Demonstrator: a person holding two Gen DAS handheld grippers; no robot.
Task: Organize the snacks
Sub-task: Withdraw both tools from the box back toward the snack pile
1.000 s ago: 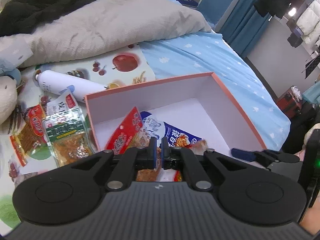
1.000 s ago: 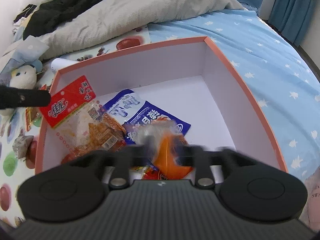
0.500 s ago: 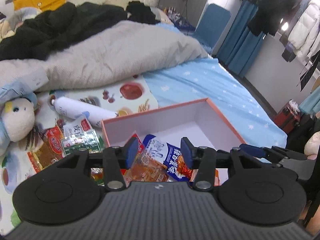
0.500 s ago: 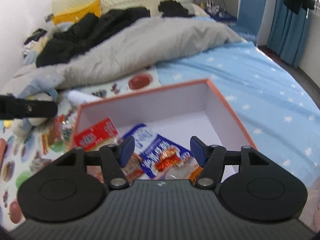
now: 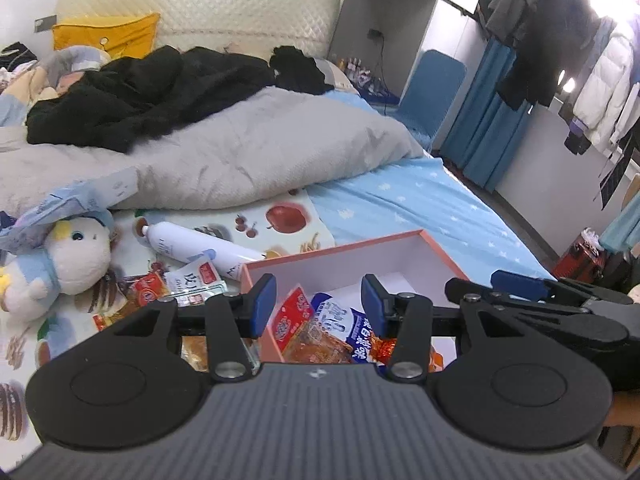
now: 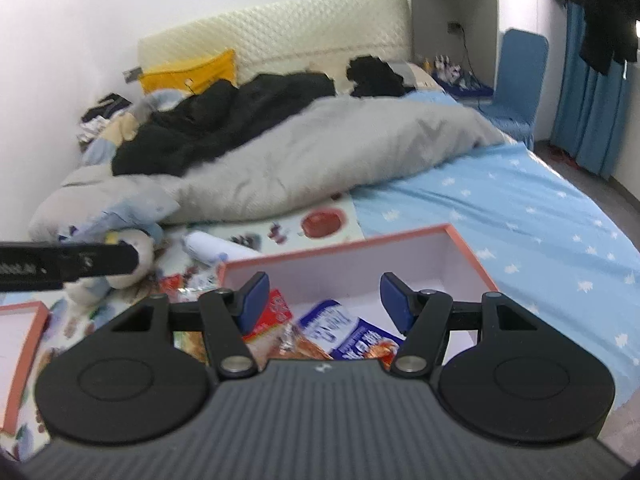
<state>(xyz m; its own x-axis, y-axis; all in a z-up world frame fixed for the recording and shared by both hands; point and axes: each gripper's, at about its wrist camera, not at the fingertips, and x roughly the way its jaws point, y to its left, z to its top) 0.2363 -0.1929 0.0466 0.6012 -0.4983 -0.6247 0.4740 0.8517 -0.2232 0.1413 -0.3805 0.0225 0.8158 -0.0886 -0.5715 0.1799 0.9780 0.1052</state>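
Observation:
An orange-rimmed white box (image 5: 360, 258) (image 6: 344, 264) lies on the bed and holds a red snack packet (image 5: 294, 314) (image 6: 270, 316), a blue-and-white packet (image 5: 344, 320) (image 6: 340, 326) and an orange snack (image 5: 382, 348). My left gripper (image 5: 318, 298) is open and empty, raised above the box's near edge. My right gripper (image 6: 324, 294) is open and empty, also raised over the box. More snack packets (image 5: 196, 280) (image 6: 180, 282) lie on the fruit-print mat left of the box.
A white spray can (image 5: 196, 246) and a plush toy (image 5: 68, 258) lie left of the box. A grey duvet (image 5: 224, 160) and black clothes (image 5: 152, 92) fill the far bed. The box lid (image 6: 20, 340) lies at far left. The right gripper's finger (image 5: 520, 280) shows at right.
Both grippers opened, let go of their snacks into the box, and drew up and back from it. The view now tilts up toward the headboard.

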